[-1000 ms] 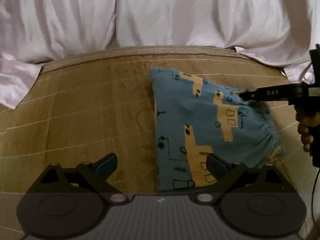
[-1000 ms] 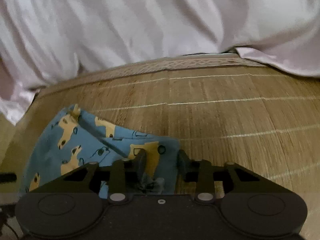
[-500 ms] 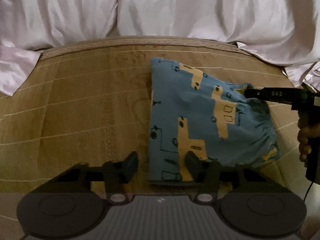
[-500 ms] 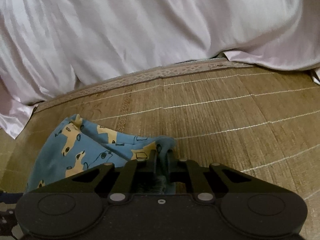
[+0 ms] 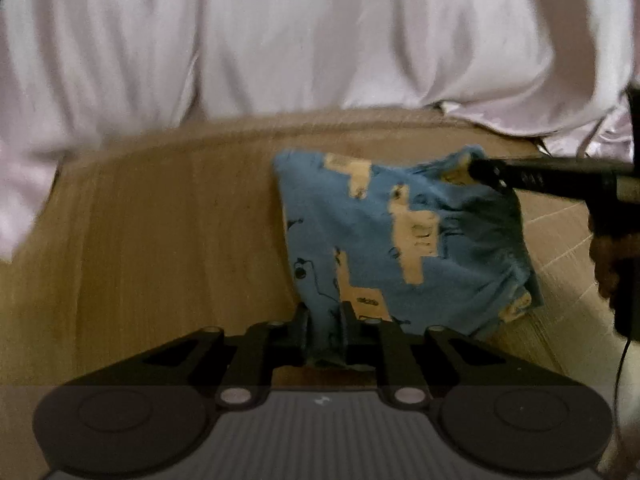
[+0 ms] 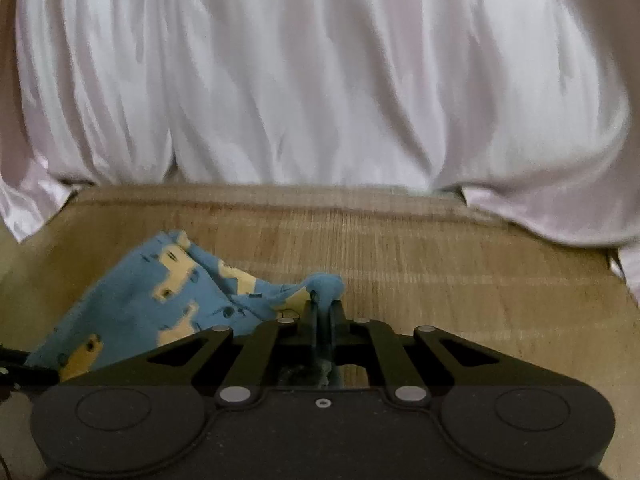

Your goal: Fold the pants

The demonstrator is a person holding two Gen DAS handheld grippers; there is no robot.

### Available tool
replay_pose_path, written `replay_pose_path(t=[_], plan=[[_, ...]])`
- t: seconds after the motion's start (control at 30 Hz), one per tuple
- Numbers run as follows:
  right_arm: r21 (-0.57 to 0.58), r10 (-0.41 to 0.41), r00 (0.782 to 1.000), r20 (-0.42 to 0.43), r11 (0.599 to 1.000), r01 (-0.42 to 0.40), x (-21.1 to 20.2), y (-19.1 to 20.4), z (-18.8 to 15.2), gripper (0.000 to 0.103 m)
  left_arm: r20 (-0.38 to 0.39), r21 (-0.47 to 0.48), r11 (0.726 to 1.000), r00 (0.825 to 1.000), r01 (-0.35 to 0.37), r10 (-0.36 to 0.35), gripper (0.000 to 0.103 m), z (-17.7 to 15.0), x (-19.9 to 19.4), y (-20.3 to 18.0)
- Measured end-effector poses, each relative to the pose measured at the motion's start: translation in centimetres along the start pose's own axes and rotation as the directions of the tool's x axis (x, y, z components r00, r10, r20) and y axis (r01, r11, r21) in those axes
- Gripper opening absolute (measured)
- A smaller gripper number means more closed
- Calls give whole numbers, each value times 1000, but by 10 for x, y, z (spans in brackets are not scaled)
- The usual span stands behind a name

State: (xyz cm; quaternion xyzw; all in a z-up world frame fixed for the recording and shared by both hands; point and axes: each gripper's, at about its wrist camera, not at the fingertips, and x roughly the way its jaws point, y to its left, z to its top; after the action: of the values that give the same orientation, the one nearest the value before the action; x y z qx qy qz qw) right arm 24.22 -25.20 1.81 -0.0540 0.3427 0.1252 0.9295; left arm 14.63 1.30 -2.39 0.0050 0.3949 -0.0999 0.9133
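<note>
We see a woven straw-coloured mat [image 6: 440, 264] with a patterned border strip along its far edge, covering the surface. Blue pants [image 5: 400, 240] with a yellow print sit on it, partly lifted. Behind, rumpled white satin bedding [image 6: 320, 80] spills onto the mat's far edge.

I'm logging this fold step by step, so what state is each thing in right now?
Blue pants with yellow print: folded into a compact shape, pinched at two corners, partly raised off the mat.
Left gripper: shut on the near corner.
Right gripper: shut on another corner.
Woven straw mat: lying flat.
White satin sheet: rumpled, bunched behind the mat.
</note>
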Motion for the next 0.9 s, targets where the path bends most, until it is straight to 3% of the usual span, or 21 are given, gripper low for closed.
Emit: replay_pose_path(t=[0.2, 0.33, 0.43, 0.53, 0.63, 0.7, 0.77, 0.9], plan=[[-85, 0, 995, 95, 996, 8, 1, 0, 55, 5, 120, 44, 999, 993, -24, 19, 16, 37, 1, -8], [-117, 14, 989, 146, 993, 4, 11, 1, 87, 5, 160, 15, 997, 985, -69, 66, 16, 47, 8, -6], [-167, 37, 986, 163, 986, -10, 27, 7, 98, 5, 142, -3, 994, 984, -112, 111, 19, 46, 23, -3], [-210, 30, 992, 121, 978, -4, 57, 13, 92, 5, 66, 42, 989, 988, -142, 139, 25, 41, 46, -2], [-224, 1, 997, 81, 974, 17, 83, 12, 77, 7, 36, 46, 987, 988, -152, 151, 40, 37, 53, 0], [-233, -2, 997, 78, 972, 20, 87, 9, 72, 10, 54, 28, 990, 989, -141, 139, 58, 35, 48, 3], [-225, 8, 996, 90, 974, 13, 84, 6, 72, 19, 80, 30, 991, 989, -128, 125, 64, 35, 42, 3], [-224, 14, 992, 126, 975, 15, 66, 4, 73, 25, 117, 39, 988, 983, -149, 144, 76, 36, 29, 2]])
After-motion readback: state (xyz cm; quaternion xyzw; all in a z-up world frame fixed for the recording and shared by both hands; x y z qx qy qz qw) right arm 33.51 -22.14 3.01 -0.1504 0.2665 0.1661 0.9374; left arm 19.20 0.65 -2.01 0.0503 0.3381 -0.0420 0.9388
